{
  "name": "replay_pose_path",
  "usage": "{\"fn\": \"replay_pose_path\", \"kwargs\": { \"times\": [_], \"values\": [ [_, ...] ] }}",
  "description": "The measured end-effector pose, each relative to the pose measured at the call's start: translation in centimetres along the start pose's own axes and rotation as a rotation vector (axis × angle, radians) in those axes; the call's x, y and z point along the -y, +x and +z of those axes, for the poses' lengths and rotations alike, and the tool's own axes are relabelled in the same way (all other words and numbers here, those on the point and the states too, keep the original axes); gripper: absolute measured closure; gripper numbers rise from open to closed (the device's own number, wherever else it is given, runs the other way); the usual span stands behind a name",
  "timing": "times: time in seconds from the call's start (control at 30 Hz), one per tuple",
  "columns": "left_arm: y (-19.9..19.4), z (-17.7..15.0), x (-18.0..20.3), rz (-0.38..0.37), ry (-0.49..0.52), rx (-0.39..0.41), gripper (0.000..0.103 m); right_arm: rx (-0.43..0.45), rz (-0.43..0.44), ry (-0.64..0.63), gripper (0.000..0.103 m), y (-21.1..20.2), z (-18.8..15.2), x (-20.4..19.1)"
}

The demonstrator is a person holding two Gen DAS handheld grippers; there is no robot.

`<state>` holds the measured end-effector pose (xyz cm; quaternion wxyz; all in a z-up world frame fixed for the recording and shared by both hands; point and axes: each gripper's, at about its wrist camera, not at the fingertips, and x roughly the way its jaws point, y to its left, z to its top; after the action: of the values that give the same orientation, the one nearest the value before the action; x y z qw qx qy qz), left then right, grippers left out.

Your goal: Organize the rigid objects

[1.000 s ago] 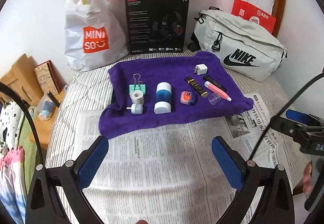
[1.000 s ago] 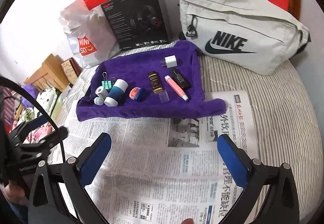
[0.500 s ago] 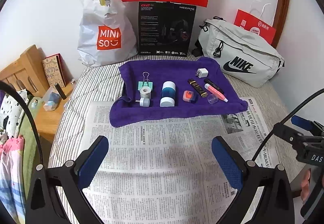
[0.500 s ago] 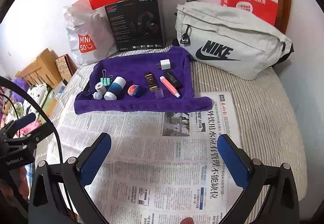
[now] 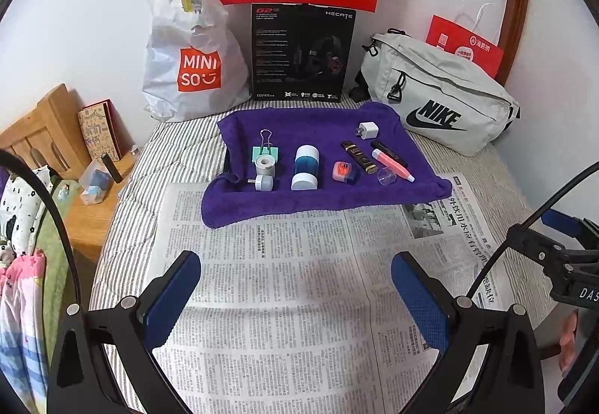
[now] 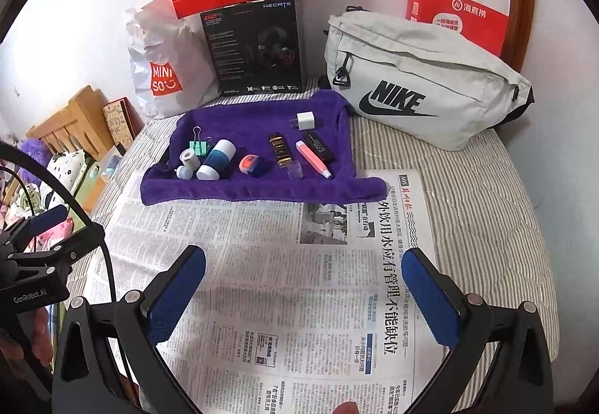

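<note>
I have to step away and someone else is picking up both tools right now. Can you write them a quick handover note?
Left tool: open, holding nothing, above the newspaper.
Right tool: open, holding nothing, above the same newspaper.
Items: all lie on the purple towel at the far edge of the newspaper: binder clip, tape roll, small white plug, blue and white bottle, orange and blue case, brown tube, clear cap, pink pen, black stick, white charger.
Done: nothing appears moved off the towel.
Left: seemingly all the organizing.
</note>
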<state>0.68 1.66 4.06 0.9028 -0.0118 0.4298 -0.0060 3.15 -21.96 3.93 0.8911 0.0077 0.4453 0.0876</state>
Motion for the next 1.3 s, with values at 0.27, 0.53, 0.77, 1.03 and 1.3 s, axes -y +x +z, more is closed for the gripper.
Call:
{"fn": "replay_pose_path", "kwargs": {
  "times": [0.27,0.53,0.77,1.03,1.3],
  "values": [
    [-0.19,-0.02,-0.04,-0.002,0.003,-0.004,0.000,0.012,0.004,-0.002,0.000,-0.52,0.00,0.09],
    [-0.17,0.07,-0.12,0.004,0.002,-0.009,0.000,0.009,0.000,0.000,0.000,-0.57,-0.06,0.30],
    [-0.08,0.01,-0.31,0.007,0.001,-0.015,0.000,0.011,0.002,-0.002,0.000,-0.61,-0.11,0.30],
    [0.07,-0.17,-0.39,0.007,-0.001,-0.019,0.000,0.007,0.003,-0.006,0.000,-0.63,-0.21,0.21],
    [0.09,-0.27,-0.47,0.007,-0.003,-0.019,0.000,0.012,0.005,-0.010,0.000,-0.72,-0.10,0.09]
  ]
}}
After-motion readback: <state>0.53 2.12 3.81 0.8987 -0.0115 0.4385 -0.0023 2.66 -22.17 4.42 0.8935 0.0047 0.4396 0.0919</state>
